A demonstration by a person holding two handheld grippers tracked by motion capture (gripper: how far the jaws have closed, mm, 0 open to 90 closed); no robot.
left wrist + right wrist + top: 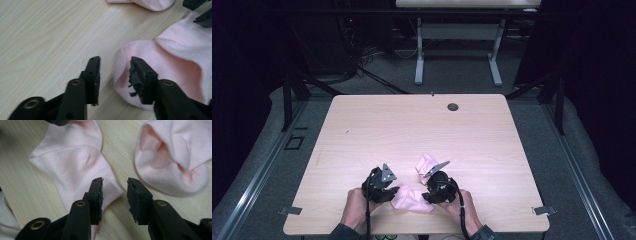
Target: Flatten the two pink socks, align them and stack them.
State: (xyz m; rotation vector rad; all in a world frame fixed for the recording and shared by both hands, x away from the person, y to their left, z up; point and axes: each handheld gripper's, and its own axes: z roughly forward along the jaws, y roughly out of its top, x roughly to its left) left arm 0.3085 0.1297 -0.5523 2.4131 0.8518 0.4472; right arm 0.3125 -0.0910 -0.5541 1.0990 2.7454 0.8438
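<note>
Two pale pink socks lie near the front edge of the table. One sock [412,201] [175,52] [75,165] lies flattened between the two grippers. The other sock [427,162] [152,3] [172,157] is bunched up just behind it, its cuff gaping. My left gripper [395,192] [115,67] is open, with the flat sock's rounded end between its jaws and one jaw over the fabric. My right gripper [427,196] [115,186] is open too, at the opposite end of that sock, one jaw over its corner and bare wood in the gap.
The light wooden table [412,125] has a round cable hole [453,106] at the back. Metal clips [291,210] [542,210] stick out at its front corners. A second table's legs [419,50] stand on the floor beyond.
</note>
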